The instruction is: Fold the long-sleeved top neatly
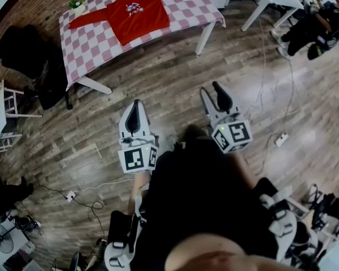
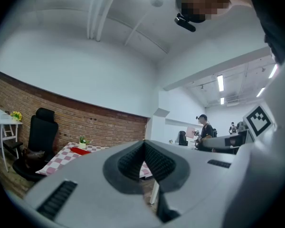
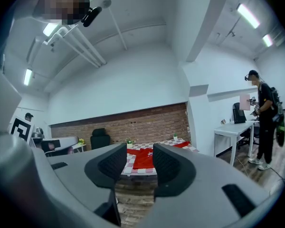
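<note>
Long-sleeved top (image 1: pixel 138 13), red with a pale chest print too small to be read, is laid flat with sleeves spread on the checked table (image 1: pixel 90 47). It is kept well apart from the left gripper (image 1: pixel 137 103), whose jaws are closed together on nothing, and the right gripper (image 1: pixel 210 88), whose jaws are held wide and empty. One sleeve end is cut off at the head view's top edge.

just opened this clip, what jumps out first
The red top lies spread flat on the checked table at the far side of the room. Nearer, over the wood floor, the left gripper is shut and the right gripper open, both empty and well short of the table.
</note>
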Motion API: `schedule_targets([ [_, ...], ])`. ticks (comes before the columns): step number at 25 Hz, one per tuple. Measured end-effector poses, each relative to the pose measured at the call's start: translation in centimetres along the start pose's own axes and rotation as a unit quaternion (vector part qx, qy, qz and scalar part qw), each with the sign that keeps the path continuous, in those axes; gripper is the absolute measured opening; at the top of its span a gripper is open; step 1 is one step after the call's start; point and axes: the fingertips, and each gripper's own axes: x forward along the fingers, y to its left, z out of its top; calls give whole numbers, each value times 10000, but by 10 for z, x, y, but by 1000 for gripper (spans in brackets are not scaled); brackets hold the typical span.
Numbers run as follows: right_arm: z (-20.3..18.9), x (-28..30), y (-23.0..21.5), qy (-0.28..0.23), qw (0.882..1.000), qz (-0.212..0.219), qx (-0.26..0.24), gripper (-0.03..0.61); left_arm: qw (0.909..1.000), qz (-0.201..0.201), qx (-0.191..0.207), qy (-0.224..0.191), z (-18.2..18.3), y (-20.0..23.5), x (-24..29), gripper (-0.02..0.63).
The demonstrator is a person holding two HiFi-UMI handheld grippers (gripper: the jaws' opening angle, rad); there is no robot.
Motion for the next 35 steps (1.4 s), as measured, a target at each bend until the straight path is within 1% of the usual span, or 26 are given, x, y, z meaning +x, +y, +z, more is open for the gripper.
schedule_targets([
  [5,-2,11,-3,55,10000,-79,22,163,9999,-34,-58,98,-5,9,11,2],
  [12,-6,59,-28,106,9999,-36,44,163,9998,-56,-44,162,-15,19,61,2],
  [19,7,138,-75,114,9999,80,72,163,9998,0,-17,190,-10,31,149,2],
  [24,20,199,-120,91,9998,181,23,163,9998,3,7,174,-3,32,227,2],
  [29,42,257,-170,43,9996,288,-62,163,9999,16,45,124,14,28,302,2],
  [35,53,314,-205,140,9990,413,-55,163,9999,86,79,104,25,29,367,2],
])
